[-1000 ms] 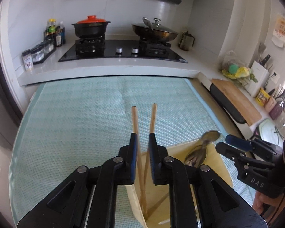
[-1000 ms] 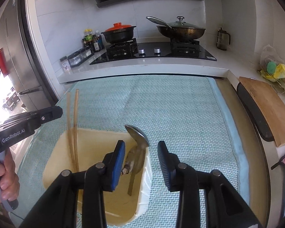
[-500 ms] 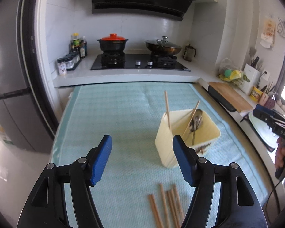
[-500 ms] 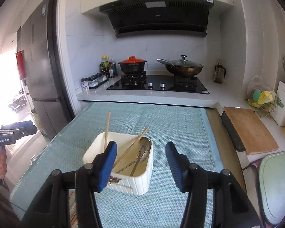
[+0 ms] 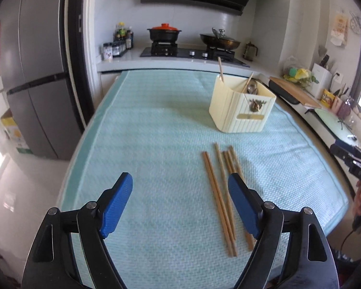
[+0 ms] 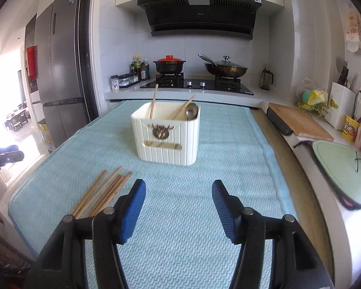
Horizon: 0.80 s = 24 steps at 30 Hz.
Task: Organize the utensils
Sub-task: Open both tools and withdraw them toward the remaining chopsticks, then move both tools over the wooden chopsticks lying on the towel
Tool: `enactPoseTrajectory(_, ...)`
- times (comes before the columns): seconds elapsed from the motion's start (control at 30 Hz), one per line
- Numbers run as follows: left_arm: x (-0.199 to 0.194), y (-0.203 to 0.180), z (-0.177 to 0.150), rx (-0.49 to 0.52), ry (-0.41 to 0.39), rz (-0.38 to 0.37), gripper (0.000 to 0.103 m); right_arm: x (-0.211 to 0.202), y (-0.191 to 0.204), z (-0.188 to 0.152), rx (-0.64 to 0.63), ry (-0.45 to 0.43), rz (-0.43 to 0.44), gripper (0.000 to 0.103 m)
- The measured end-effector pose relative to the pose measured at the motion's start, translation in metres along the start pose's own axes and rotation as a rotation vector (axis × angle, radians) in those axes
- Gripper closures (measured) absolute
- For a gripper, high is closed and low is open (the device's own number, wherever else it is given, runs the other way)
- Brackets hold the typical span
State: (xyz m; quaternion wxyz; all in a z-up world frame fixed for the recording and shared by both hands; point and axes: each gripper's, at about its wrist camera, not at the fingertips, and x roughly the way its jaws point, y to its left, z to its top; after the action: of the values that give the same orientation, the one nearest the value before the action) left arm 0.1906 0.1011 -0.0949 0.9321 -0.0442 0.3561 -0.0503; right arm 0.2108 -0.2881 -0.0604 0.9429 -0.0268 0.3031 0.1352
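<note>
Both grippers are pulling back from the cream utensil holder (image 6: 167, 134), which a second ago was filling the foreground of each wrist view and is now standing well beyond them on the pale green mat (image 5: 156, 144) covering the tabletop. Fingers on the left gripper (image 5: 180, 203) have just been opening and are now spread wide with nothing between them, the two chopsticks (image 6: 154, 101) they were pinching now leaning inside the holder, one at its left side and one slanting toward its right. Fingers on the right gripper (image 6: 179, 207) have also been opening and are standing apart over bare mat, empty, while a metal spoon (image 6: 192, 111) is resting against the holder's right wall. Nearer the camera than the holder, a loose bundle of chopsticks (image 5: 225, 192) is lying flat on the mat, its near ends passing just beside the left gripper's right-hand finger. Judging by this, one delivery is finished and the sorting is only partly done, with that bundle likely waiting as the next pickup.
</note>
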Motion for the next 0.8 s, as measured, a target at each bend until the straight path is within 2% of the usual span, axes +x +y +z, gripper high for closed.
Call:
enactPoseTrajectory(0.07,0.013,-0.007,-0.016,-0.033,0.027,-0.015,0.02,0.002,0.008,-0.02,0.013,0.023,-0.003,0.045)
enactPoseTrajectory(0.13,0.024,-0.013,-0.029,-0.039,0.046,0.001,0.02,0.006,0.018,-0.035,0.02,0.047,0.004,0.045)
enactPoseTrajectory(0.27,0.038,-0.02,-0.044,-0.059,0.068,-0.008,0.02,0.013,0.031,-0.051,0.025,0.078,0.037,0.045)
enactPoseTrajectory(0.8,0.053,-0.021,-0.061,-0.039,0.098,0.069,0.02,0.036,0.065,-0.069,-0.045,0.143,0.085,0.045)
